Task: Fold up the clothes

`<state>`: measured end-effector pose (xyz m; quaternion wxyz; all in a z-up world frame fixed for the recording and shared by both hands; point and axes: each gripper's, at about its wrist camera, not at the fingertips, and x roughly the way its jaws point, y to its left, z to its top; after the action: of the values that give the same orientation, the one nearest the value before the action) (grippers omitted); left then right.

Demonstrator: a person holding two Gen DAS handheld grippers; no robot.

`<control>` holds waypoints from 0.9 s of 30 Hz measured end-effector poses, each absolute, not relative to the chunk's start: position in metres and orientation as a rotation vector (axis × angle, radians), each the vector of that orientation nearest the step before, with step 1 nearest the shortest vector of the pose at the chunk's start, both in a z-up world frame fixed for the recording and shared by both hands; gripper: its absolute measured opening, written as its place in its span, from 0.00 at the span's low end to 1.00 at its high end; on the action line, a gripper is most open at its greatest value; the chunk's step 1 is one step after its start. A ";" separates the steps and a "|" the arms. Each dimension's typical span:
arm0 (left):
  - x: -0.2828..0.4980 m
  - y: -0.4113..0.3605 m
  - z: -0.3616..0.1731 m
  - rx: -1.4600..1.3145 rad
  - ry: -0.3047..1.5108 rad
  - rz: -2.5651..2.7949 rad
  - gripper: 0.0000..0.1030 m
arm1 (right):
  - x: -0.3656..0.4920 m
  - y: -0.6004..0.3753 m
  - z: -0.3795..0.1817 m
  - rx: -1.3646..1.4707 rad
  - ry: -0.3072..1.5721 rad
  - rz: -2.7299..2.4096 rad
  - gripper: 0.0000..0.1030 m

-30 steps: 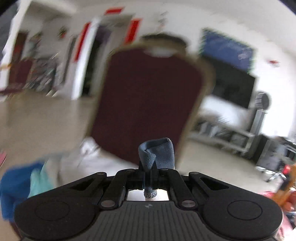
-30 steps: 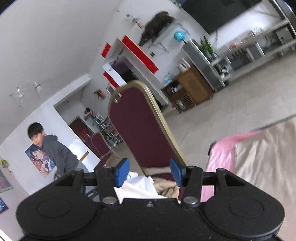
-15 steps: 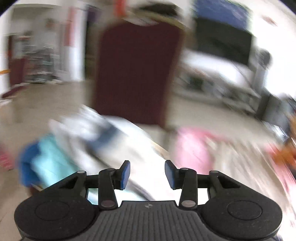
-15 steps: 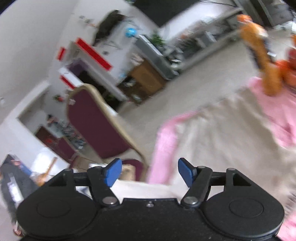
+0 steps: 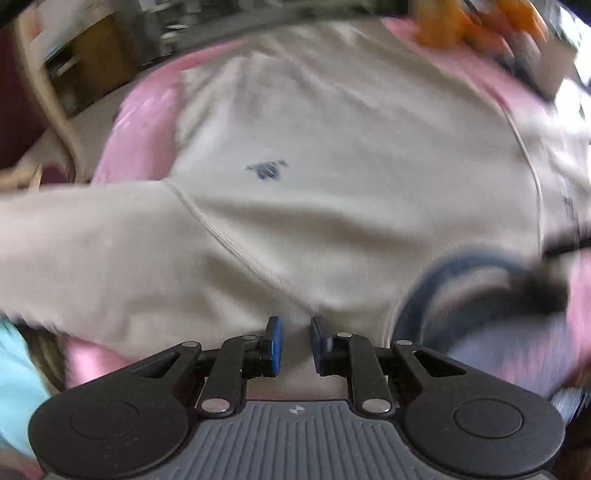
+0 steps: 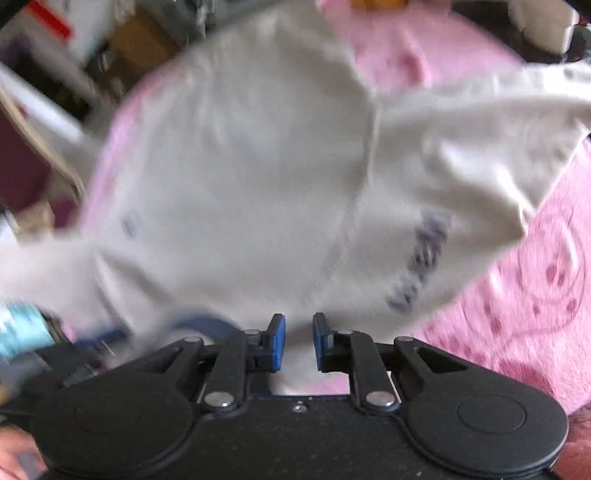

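A cream sweatshirt (image 5: pixel 332 177) with a small blue chest logo lies spread on a pink cover (image 5: pixel 147 110). It also shows in the right wrist view (image 6: pixel 240 166), with blue lettering on its right sleeve. My left gripper (image 5: pixel 295 345) is open, low over the shoulder edge near the dark blue collar (image 5: pixel 443 280). My right gripper (image 6: pixel 298 341) is open over the near edge of the sweatshirt, with nothing between its pads. Both views are motion-blurred.
A maroon chair with a tan frame (image 5: pixel 40 96) stands at the left. A light blue garment (image 5: pixel 18 376) lies at the lower left. An orange object (image 5: pixel 461 22) sits at the far edge. The pink patterned cover (image 6: pixel 535 295) extends to the right.
Both grippers have swung down from facing the room to facing the sweatshirt. My left gripper let go of the blue cloth it held a second ago. Both jaws have narrowed.
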<state>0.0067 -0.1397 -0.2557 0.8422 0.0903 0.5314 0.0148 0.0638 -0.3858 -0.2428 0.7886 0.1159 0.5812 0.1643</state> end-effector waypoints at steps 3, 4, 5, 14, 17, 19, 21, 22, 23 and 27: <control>0.012 -0.126 -0.238 0.190 1.159 0.004 0.20 | 0.060 -0.385 -0.224 0.204 1.240 0.385 0.16; 0.015 -0.119 -0.228 0.187 1.135 0.007 0.21 | 0.062 -0.386 -0.212 0.207 1.205 0.402 0.16; 0.020 -0.111 -0.216 0.181 1.093 0.030 0.21 | 0.065 -0.387 -0.198 0.221 1.160 0.421 0.16; 0.134 -0.047 -0.142 0.058 0.805 0.157 0.49 | 0.163 -0.386 -0.109 0.342 0.831 0.427 0.42; 0.198 -0.018 -0.169 -0.022 0.838 0.237 0.73 | 0.230 -0.383 -0.128 0.332 0.825 0.387 0.52; 0.241 -0.002 -0.191 -0.083 0.861 0.281 0.72 | 0.274 -0.377 -0.149 0.303 0.809 0.323 0.52; 0.274 0.009 -0.213 -0.123 0.876 0.289 0.72 | 0.311 -0.365 -0.168 0.270 0.792 0.285 0.52; 0.290 0.015 -0.224 -0.143 0.884 0.293 0.72 | 0.329 -0.358 -0.179 0.258 0.784 0.273 0.50; 0.306 0.020 -0.234 -0.159 0.891 0.297 0.72 | 0.345 -0.352 -0.189 0.246 0.785 0.260 0.49; 0.352 0.021 -0.261 -0.096 0.879 0.285 0.73 | 0.395 -0.336 -0.224 0.218 0.791 0.189 0.39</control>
<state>0.3516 0.0210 -0.2614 0.8941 -0.0463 0.4238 0.1373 0.3953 -0.3364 -0.2237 0.9127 0.1059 0.3838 0.0917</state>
